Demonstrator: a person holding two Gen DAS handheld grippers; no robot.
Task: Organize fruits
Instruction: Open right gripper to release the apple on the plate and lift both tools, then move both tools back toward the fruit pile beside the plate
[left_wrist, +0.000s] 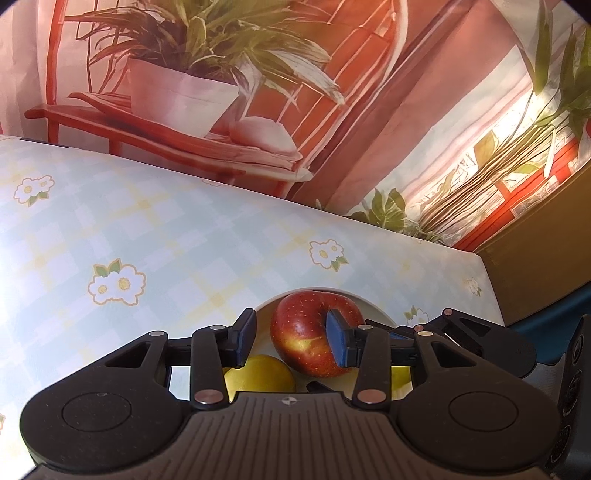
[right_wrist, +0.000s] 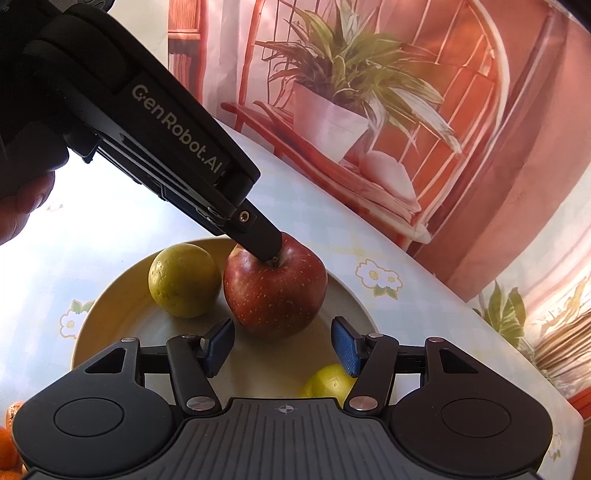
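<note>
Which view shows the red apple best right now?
Right wrist view: the red apple sits whole on the plate, left gripper finger at its stem dimple. Left wrist view shows the apple partly hidden behind that gripper's fingers.

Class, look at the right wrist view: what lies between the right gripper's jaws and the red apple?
Only bare plate separates the right gripper from the apple.

My two grippers are matte black with blue pads (right_wrist: 346, 345) on the fingers. The apple (right_wrist: 275, 286) is deep red, speckled with pale dots, with a yellow streak on one side. Beside it sits a yellow-green citrus fruit (right_wrist: 183, 280), and a brighter yellow one (right_wrist: 327, 382) lies nearer me. The plate (right_wrist: 110, 321) is cream. My tablecloth (left_wrist: 147, 229) is a pale blue and yellow check, dotted with white flowers with yellow centres and green leaves. Orange fruit (right_wrist: 7, 448) shows at the edge.
</note>
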